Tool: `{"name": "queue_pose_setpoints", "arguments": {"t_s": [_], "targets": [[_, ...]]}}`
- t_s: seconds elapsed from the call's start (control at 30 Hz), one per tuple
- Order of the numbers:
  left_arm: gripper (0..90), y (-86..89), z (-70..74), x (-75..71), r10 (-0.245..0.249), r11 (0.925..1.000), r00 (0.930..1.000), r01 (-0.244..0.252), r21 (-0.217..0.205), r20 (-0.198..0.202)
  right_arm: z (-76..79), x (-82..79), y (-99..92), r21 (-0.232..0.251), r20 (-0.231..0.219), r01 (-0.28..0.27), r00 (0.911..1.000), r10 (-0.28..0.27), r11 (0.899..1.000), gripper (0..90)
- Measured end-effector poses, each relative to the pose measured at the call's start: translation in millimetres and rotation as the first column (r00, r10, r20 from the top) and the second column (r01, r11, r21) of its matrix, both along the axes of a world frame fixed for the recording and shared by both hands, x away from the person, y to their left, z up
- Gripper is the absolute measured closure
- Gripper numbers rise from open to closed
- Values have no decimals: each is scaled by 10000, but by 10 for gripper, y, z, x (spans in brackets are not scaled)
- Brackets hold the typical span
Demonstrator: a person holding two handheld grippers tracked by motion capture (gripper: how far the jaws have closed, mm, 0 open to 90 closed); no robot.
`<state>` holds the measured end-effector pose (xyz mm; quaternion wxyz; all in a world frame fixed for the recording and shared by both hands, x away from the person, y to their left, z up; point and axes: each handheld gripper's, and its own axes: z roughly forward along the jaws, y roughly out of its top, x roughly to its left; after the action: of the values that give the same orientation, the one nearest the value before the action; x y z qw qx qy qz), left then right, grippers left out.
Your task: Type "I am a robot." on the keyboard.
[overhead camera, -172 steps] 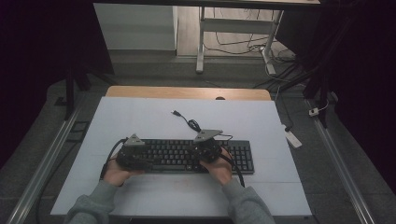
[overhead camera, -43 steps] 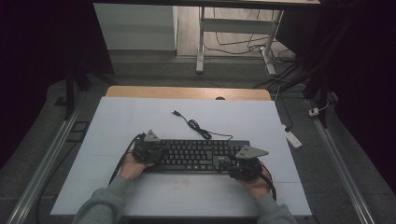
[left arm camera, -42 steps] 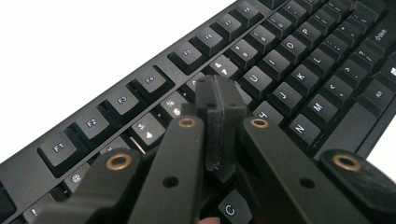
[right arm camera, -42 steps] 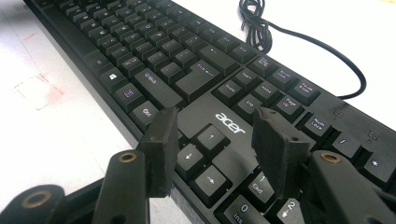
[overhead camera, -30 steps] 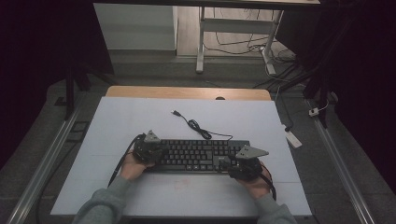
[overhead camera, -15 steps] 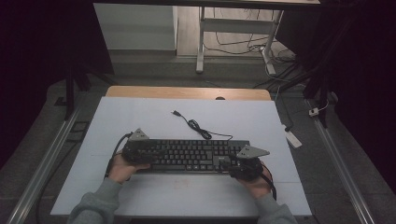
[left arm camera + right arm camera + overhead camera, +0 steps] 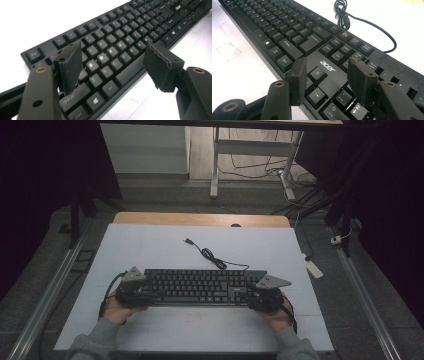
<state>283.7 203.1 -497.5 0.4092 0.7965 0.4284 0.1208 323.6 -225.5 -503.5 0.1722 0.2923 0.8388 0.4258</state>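
Observation:
A black keyboard [image 7: 205, 287] lies across the white table, its cable [image 7: 212, 256] curling away toward the back. My left gripper [image 7: 134, 292] is at its left end. In the left gripper view the left gripper [image 7: 113, 50] is open over the keyboard's letter keys [image 7: 120, 32]. Its jaws have just been opening, and the pads [image 7: 71, 65] press on nothing. My right gripper [image 7: 265, 296] is at the keyboard's right end. In the right gripper view the right gripper [image 7: 327, 62] stands open above the arrow keys [image 7: 317, 73], and its pads are not touching the keyboard [image 7: 287, 27].
The white tabletop [image 7: 150, 245] ends in a wooden strip [image 7: 200, 219] at the back. A white power strip [image 7: 314, 268] lies on the floor to the right. Metal rails [image 7: 50, 290] run along both sides, and white desk legs [image 7: 215, 165] stand beyond.
My left hand has slid left along the keyboard's left end, uncovering its corner keys. The right hand and the keyboard have stayed put.

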Motion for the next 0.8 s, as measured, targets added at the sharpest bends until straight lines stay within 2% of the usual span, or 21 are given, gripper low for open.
{"name": "queue_pose_setpoints", "arguments": {"t_s": [0.2, 0.53, 0.8], "targets": [[312, 50, -16, -50, 47, 10000, 10000, -47, 28, 20, 5, 3, -5, -26, 0, 42, 10000, -42, 10000, 501], [309, 48, -23, -42, 28, 10000, 10000, -29, 81, 44, 82, 11, 69, 148, 201, -106, 9997, 103, 9998, 513], [307, 54, -34, -36, 26, 9999, 10000, -26, 111, 20, 184, 52, 278, 446, 305, -442, 9986, 429, 9980, 619]]}}
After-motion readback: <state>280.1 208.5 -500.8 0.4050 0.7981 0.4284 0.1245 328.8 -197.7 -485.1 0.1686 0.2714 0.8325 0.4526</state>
